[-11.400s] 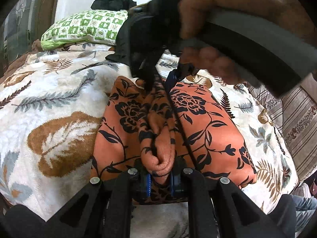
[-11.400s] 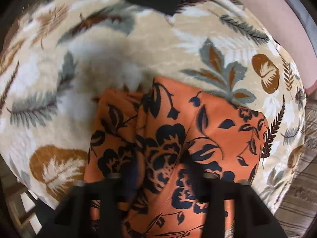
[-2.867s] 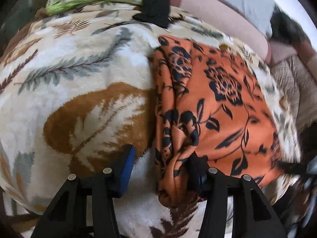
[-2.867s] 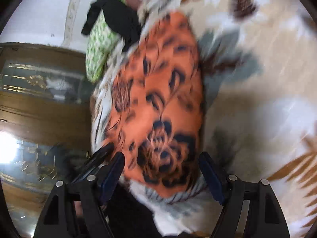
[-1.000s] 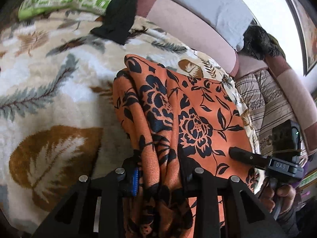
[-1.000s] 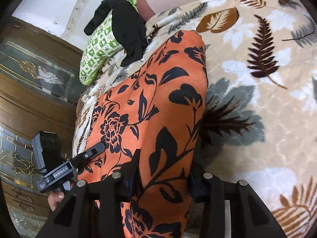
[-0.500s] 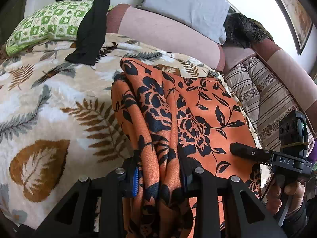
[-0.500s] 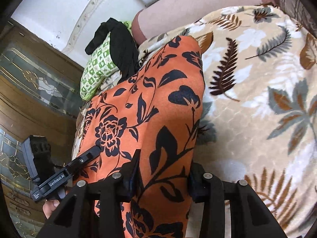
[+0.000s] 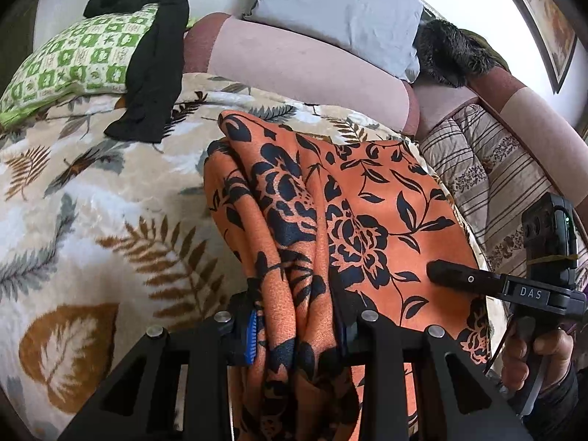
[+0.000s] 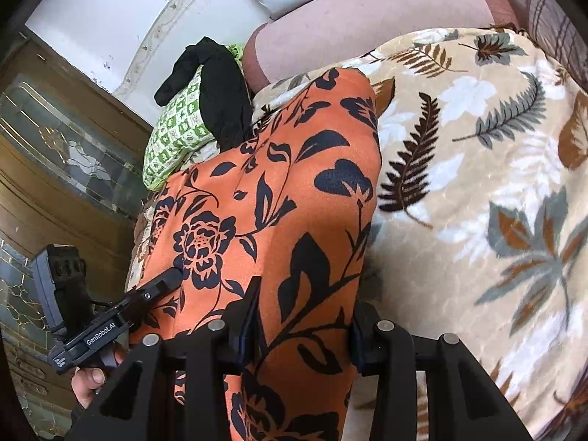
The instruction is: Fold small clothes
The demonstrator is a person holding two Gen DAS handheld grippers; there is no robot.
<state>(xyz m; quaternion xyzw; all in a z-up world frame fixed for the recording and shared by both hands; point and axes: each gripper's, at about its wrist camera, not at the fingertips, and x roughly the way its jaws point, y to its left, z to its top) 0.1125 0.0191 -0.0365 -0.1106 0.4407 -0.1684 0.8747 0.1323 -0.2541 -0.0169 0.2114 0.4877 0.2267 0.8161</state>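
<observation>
Both grippers' fingers [image 9: 245, 334] — clamping orange garment [image 9: 367, 213]

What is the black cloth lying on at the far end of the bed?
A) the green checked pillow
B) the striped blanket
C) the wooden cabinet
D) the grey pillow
A: the black cloth is draped over the green checked pillow, with its lower end spilling onto the leaf-print blanket, well apart from the orange flowered cloth that both grippers are pinching.
</observation>
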